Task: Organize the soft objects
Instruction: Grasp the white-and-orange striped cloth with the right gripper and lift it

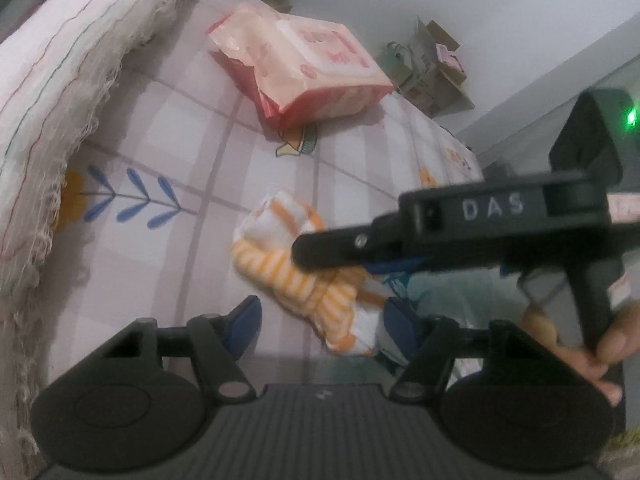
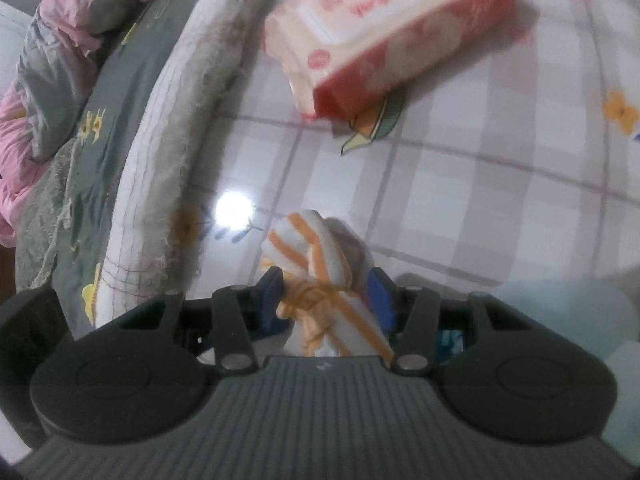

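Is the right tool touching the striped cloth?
Touching. In the right wrist view the striped cloth sits between the blue pads of the right tool, and both press its sides.

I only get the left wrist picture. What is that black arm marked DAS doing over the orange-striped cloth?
Observer: That is the right gripper. Its own camera shows the orange-striped cloth lying between its blue pads, though I cannot tell whether they pinch it.
Operator: Is the cloth tied up somehow?
Observer: From that side, what looks like an orange knot sits around its middle.
Operator: What lies past the white blanket?
Observer: Beyond the white blanket there is grey bedding and a crumpled pink quilt.
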Tool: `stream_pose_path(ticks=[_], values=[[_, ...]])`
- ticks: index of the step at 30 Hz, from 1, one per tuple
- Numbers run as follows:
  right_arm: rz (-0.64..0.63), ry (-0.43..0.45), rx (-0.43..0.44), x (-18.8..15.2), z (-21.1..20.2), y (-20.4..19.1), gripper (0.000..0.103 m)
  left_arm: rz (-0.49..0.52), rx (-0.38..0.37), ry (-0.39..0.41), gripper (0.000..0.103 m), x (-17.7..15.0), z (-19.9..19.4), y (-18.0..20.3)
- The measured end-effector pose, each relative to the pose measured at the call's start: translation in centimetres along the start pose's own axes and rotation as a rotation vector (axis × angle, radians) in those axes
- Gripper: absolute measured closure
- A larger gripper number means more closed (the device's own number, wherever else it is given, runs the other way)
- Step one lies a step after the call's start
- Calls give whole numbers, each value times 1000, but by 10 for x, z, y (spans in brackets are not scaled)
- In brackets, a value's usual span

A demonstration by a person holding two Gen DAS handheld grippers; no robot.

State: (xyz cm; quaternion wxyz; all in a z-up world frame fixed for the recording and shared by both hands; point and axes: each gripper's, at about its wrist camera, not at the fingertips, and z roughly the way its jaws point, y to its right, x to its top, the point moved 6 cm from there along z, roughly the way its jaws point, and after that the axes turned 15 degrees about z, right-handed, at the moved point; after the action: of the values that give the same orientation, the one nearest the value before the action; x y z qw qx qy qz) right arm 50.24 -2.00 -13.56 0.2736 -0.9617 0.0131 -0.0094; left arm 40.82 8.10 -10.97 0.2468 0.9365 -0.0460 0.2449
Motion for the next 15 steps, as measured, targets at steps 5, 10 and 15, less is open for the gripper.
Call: stream_pose_path(ticks=[5, 10, 15], values=[[15, -7, 25, 0, 2, -2, 59, -33, 9, 0, 42, 11, 1, 0], [14, 36, 82, 2, -18, -13, 61, 3, 43, 64, 42, 21, -28, 11], [-39, 107, 172, -13, -61, -40, 62, 68, 91, 156, 42, 29, -79, 37]])
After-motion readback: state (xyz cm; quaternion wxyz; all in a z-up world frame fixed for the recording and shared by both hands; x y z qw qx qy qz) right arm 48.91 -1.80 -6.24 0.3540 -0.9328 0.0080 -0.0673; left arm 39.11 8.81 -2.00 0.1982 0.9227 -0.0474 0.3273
